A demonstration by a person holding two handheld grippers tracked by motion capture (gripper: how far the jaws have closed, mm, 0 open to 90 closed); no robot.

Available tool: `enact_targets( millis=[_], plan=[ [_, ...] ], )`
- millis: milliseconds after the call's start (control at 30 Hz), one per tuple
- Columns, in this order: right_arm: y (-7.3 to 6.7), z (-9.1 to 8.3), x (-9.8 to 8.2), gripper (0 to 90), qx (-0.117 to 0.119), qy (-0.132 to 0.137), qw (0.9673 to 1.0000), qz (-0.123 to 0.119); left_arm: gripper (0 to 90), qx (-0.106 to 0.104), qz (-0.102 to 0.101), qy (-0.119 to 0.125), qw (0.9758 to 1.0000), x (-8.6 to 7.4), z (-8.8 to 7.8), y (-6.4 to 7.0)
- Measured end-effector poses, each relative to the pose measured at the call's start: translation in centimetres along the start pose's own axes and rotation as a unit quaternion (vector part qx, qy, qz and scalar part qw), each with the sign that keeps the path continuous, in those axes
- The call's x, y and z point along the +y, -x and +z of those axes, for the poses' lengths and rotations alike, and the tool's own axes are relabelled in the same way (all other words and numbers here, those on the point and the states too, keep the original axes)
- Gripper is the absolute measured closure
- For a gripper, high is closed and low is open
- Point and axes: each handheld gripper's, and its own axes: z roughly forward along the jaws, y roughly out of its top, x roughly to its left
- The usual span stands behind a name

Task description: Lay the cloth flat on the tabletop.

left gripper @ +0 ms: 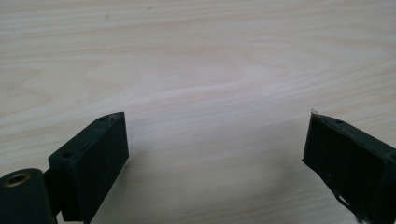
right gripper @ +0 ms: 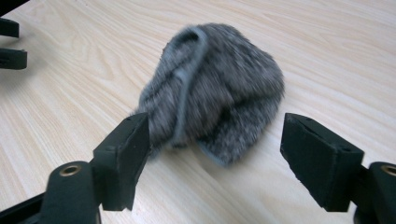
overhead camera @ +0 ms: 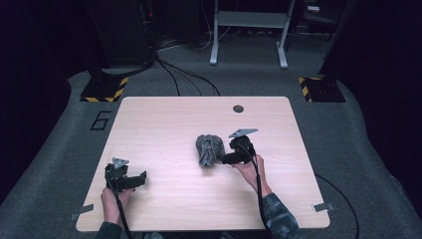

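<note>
- The table (overhead camera: 164,119) was pale wood, bare apart from one grey furry cloth (overhead camera: 208,149), which lay bunched in a heap a little right of the middle.
- The cloth (right gripper: 212,88) sat on the wood just ahead of the right gripper (right gripper: 215,140); a smoother grey hem ran over its top, and its lowest corner reached toward the gap between the jaws.
- The right gripper (overhead camera: 225,159) lay low beside the cloth's right edge, jaws spread wide. The cloth's near edge reached up to the left jaw, but nothing was pinched and the other jaw stood well clear.
- The left gripper (overhead camera: 141,178) rested near the table's front left corner, well apart from the cloth, jaws also wide with only bare wood (left gripper: 201,70) between them.
- Judged from this, the step in hand was the approach for a grasp on the cloth, not yet a hold.
- The next move would call for pushing the right gripper forward so the jaws straddle a fold or the hem, then closing low enough to catch fabric rather than only fur.
</note>
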Motion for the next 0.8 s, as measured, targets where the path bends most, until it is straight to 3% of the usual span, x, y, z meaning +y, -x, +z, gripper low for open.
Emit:
enact_targets(
  millis=[33, 100, 133, 267, 400, 433, 467, 600, 733, 800],
  plan=[
    [0.0, -0.2, -0.2, 28.8, -0.001, 0.003, 1.0, 0.004, 6.8, 0.0, 0.0, 0.0, 1.0, 0.0, 0.0, 0.0],
    [0.0, -0.3, -0.3, 29.5, -0.001, 0.005, 1.0, 0.007, 7.0, -0.02, 0.01, 0.004, 0.9998, 0.6, 0.1, 1.0],
    [-0.3, -0.2, -0.5, 31.5, 0.001, 0.008, 0.9999, 0.009, 6.7, -0.039, 0.022, 0.005, 0.999, 1.2, 0.4, 2.2],
    [-1.0, 0.2, -0.6, 34.5, 0.001, 0.003, 1.0, 0.007, 6.6, -0.062, 0.039, 0.005, 0.9973, 1.8, 0.7, 3.8],
    [-2.4, 1.0, -1.1, 38.9, -0.001, -0.003, 1.0, 0.0, 7.5, -0.092, 0.065, -0.001, 0.9936, 2.4, 1.3, 6.1],
    [-2.7, 1.1, -1.2, 39.2, -0.004, -0.004, 1.0, -0.004, 7.6, -0.101, 0.082, -0.009, 0.9914, 2.5, 1.6, 7.2],
    [-2.7, 1.1, -1.2, 39.2, -0.004, -0.004, 1.0, -0.004, 7.8, -0.101, 0.082, -0.009, 0.9914, 2.5, 1.6, 7.2],
    [-4.0, 1.8, -1.9, 42.5, -0.019, -0.015, 0.9996, -0.018, 9.3, -0.128, 0.096, -0.011, 0.987, 2.5, 2.4, 9.2],
    [-4.6, 2.2, -2.2, 44.8, -0.025, -0.018, 0.9993, -0.02, 12.5, -0.145, 0.098, -0.007, 0.9846, 2.6, 3.0, 10.3],
    [-4.8, 2.2, -2.3, 47.1, -0.027, -0.02, 0.9991, -0.027, 13.9, -0.158, 0.105, -0.01, 0.9818, 2.8, 3.3, 11.0]
  ],
)
